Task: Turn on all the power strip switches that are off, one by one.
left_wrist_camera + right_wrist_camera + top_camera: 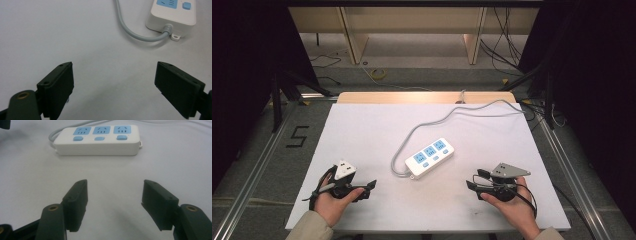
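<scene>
The surface [362, 135] under my hands is plain white, with a strip of pale wood along its far edge. The power strip [430, 157] is white, its three sockets and three buttons light blue, and its cable [447, 119] is grey. My jaws are matte black on both grippers, with brass-coloured rivets. My sleeves are beige.

Power strip [172, 17] cut off by top and right edges in left gripper view. Its grey cable [472, 111] runs off table's [362, 135] far edge, plug end unseen.
</scene>
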Available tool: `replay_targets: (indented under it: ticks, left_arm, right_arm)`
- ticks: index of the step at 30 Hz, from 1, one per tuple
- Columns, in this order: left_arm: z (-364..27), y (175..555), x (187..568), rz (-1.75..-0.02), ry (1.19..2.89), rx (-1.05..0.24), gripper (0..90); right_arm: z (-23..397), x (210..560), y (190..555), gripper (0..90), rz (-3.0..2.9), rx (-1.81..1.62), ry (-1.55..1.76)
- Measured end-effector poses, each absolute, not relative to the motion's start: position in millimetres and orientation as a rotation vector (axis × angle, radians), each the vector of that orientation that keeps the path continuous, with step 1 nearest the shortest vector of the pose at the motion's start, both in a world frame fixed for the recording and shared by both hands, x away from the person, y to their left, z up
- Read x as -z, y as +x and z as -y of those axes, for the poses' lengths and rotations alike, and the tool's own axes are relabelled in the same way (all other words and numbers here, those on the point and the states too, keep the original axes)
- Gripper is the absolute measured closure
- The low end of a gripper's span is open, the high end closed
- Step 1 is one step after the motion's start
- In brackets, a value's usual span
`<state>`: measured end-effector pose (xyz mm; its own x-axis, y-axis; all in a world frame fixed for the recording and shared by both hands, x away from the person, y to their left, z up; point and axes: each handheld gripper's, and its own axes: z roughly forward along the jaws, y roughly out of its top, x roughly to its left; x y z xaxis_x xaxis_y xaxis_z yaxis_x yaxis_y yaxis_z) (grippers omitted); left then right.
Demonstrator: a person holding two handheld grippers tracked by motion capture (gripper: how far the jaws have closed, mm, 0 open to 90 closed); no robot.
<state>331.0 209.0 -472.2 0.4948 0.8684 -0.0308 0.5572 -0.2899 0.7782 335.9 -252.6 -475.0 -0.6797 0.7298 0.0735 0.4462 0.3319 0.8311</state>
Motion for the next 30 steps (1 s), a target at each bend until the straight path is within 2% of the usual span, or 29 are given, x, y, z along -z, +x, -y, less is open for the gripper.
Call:
replay_targets:
  ticks: [17, 19, 20, 21, 22, 23, 24, 26, 30]
  left_arm:
    - [-211.8, 330.7, 472.2, -1.192, 1.977, -0.531, 15.5]
    - [-211.4, 331.2, 472.8, -1.191, 1.978, -0.525, 15.6]
    - [-211.3, 331.3, 472.7, -1.191, 1.983, -0.523, 15.6]
    - [-211.3, 331.4, 472.6, -1.19, 1.983, -0.525, 15.6]
    - [-211.5, 331.3, 472.5, -1.19, 1.986, -0.528, 15.8]
    - [-211.6, 331.2, 472.5, -1.19, 1.987, -0.532, 15.8]
    - [-211.7, 331.3, 472.5, -1.189, 1.987, -0.533, 15.8]
    - [-211.5, 331.8, 473.0, -1.188, 1.983, -0.536, 15.8]
    - [-209.8, 331.4, 473.4, -1.185, 1.982, -0.538, 15.9]
  right_arm:
    - [248.8, 467.1, 333.6, 46.3, -2.294, -1.254, 1.035]
    - [248.3, 464.9, 333.8, 50.2, -2.297, -1.251, 1.035]
    - [247.6, 463.0, 334.7, 55.6, -2.294, -1.244, 1.025]
    - [247.6, 463.0, 334.7, 55.6, -2.294, -1.244, 1.025]
    - [247.4, 460.4, 335.0, 61.8, -2.304, -1.239, 1.013]
    - [247.4, 460.4, 335.0, 61.8, -2.304, -1.239, 1.013]
    - [247.3, 457.6, 335.2, 68.5, -2.308, -1.218, 1.004]
    - [247.2, 456.2, 335.7, 70.9, -2.313, -1.212, 0.998]
    - [248.2, 449.2, 337.7, 84.1, -2.307, -1.199, 0.991]
